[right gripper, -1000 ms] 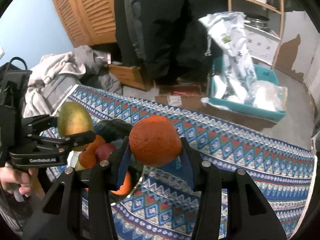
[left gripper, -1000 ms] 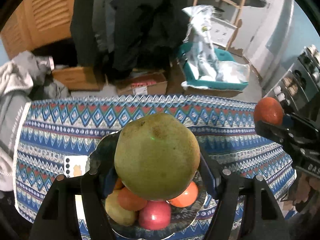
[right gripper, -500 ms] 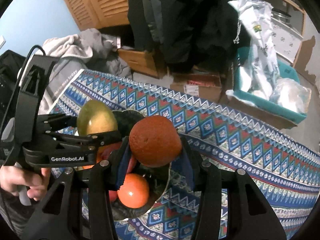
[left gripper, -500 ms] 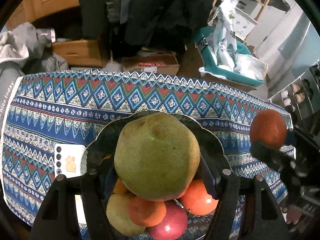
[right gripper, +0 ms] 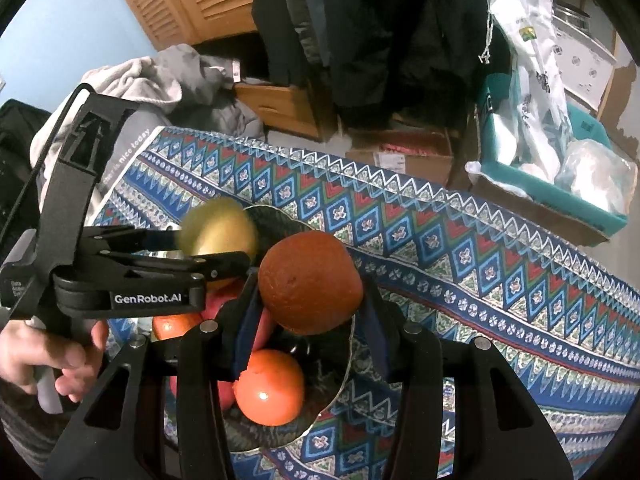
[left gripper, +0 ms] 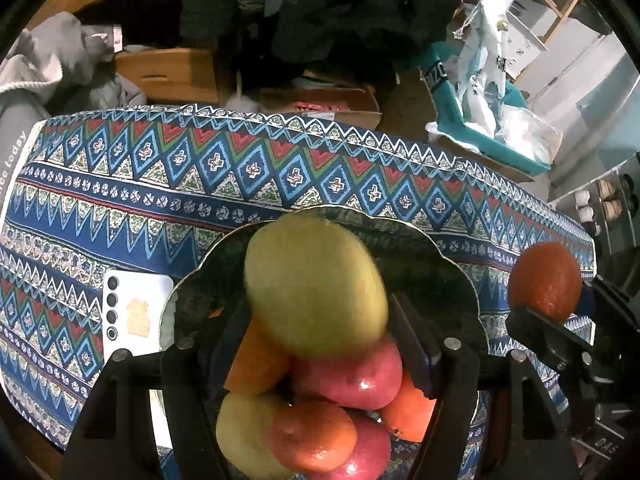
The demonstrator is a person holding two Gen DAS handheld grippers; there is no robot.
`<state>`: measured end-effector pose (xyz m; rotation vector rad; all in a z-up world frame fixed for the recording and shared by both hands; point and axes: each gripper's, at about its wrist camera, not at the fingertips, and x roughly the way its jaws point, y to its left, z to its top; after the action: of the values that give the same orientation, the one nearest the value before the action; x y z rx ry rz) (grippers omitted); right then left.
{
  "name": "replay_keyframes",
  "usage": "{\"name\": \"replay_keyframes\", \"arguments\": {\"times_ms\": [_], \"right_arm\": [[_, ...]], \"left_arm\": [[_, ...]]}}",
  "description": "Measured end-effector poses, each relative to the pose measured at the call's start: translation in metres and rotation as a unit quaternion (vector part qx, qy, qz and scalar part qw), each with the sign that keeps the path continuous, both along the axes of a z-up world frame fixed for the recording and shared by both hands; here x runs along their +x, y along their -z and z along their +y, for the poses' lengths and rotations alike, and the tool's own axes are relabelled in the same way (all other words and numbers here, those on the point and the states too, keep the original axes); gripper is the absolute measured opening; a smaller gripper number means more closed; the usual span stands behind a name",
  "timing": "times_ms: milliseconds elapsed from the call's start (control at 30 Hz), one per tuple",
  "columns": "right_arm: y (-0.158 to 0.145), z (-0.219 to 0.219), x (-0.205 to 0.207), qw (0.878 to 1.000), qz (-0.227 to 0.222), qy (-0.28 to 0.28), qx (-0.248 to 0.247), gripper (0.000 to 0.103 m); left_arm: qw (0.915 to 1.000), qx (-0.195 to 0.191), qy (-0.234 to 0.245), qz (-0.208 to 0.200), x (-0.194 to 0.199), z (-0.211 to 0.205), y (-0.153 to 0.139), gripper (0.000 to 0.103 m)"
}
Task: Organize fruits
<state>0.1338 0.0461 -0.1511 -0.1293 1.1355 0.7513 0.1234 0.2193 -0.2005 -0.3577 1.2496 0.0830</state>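
**Two fruits over the bowl**

A cloth (left gripper: 120, 200) with blue, red and green zigzag bands covers the table. On it, toward the near edge, stands a dark bowl (left gripper: 452, 268) with a scalloped rim. A white phone (left gripper: 136, 312) lies flat on the cloth, just beside the left rim of the bowl.

The left gripper (left gripper: 316, 312) is above the bowl. Its fingers stand wide, and between them is a large yellow-green mango (left gripper: 316, 284). The mango looks blurred and tilted; if the pads really press it, I cannot tell. It lies against the pile of fruit in the bowl. In the pile is a red apple (left gripper: 352, 376) directly under the mango, a small orange (left gripper: 312, 436) in front, a yellow fruit (left gripper: 244, 436) at the left, and more orange fruit at both sides.

The right gripper (right gripper: 308, 312) is over the right rim of the bowl. Its blue pads are closed on a dark orange (right gripper: 310, 280) and hold it in the air, above a bright orange fruit (right gripper: 270, 386) inside the bowl.
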Motion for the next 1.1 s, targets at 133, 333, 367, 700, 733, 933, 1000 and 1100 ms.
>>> {"name": "replay_keyframes", "arguments": {"times_ms": [133, 333, 367, 700, 733, 933, 1000, 1100], "right_arm": [[0.004, 0.003, 0.001, 1.0, 0.009, 0.0, 0.003, 0.047], [0.016, 0.012, -0.001, 1.0, 0.025, -0.008, 0.0, 0.047], [0.018, 0.013, -0.001, 1.0, 0.027, -0.01, -0.001, 0.047], [0.034, 0.026, -0.009, 0.999, 0.045, -0.019, -0.01, 0.051], [0.032, 0.026, -0.009, 0.999, 0.045, -0.018, -0.007, 0.051], [0.015, 0.024, -0.013, 0.999, 0.033, -0.015, 0.002, 0.051], [0.008, 0.021, -0.014, 1.0, 0.027, -0.013, 0.003, 0.051], [-0.005, 0.015, -0.017, 1.0, 0.013, -0.01, 0.003, 0.054]], "left_arm": [[1.0, 0.003, 0.005, 0.004, -0.003, 0.0, 0.0, 0.072], [0.9999, 0.013, -0.006, -0.001, -0.016, 0.006, -0.01, 0.072], [0.9999, 0.013, -0.008, -0.002, -0.018, 0.008, -0.011, 0.072], [0.9981, -0.017, -0.058, -0.006, -0.053, 0.026, -0.019, 0.072], [0.9978, -0.02, -0.062, -0.008, -0.056, 0.026, -0.019, 0.072], [0.9981, 0.0, -0.054, -0.029, -0.07, 0.019, -0.038, 0.072], [0.9977, 0.004, -0.055, -0.039, -0.075, 0.017, -0.047, 0.072], [0.9969, 0.003, -0.058, -0.052, -0.083, 0.017, -0.058, 0.079]]}}
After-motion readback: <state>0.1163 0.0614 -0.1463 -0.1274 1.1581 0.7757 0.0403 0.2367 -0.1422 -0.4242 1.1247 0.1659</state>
